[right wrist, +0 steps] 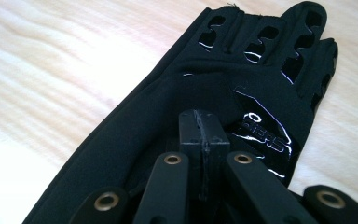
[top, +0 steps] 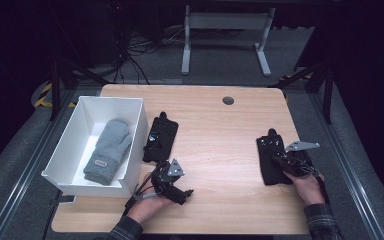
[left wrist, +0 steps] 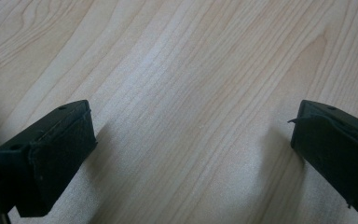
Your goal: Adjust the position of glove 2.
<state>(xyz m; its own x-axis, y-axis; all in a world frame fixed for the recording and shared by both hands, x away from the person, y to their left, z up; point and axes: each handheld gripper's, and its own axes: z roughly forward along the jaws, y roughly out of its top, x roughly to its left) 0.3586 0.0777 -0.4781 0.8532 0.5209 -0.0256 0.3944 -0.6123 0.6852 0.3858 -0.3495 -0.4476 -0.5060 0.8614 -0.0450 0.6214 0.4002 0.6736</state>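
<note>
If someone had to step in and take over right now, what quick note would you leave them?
Right gripper: jaws closed together, on the cuff end of the right black glove, which lies flat on the table; whether fabric is pinched is unclear.
Left gripper: open, holding nothing, over bare wood.
Done: grey mitten lies in the white box.
Probably left: both black gloves; the other lies beside the box.

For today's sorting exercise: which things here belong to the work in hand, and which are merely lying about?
In the job:
right tongs, shut on the black glove
second black glove, by the box
white box
grey mitten, inside the box
left tongs, open over the table

Lying about:
cables on the floor
white desk frame behind
</note>
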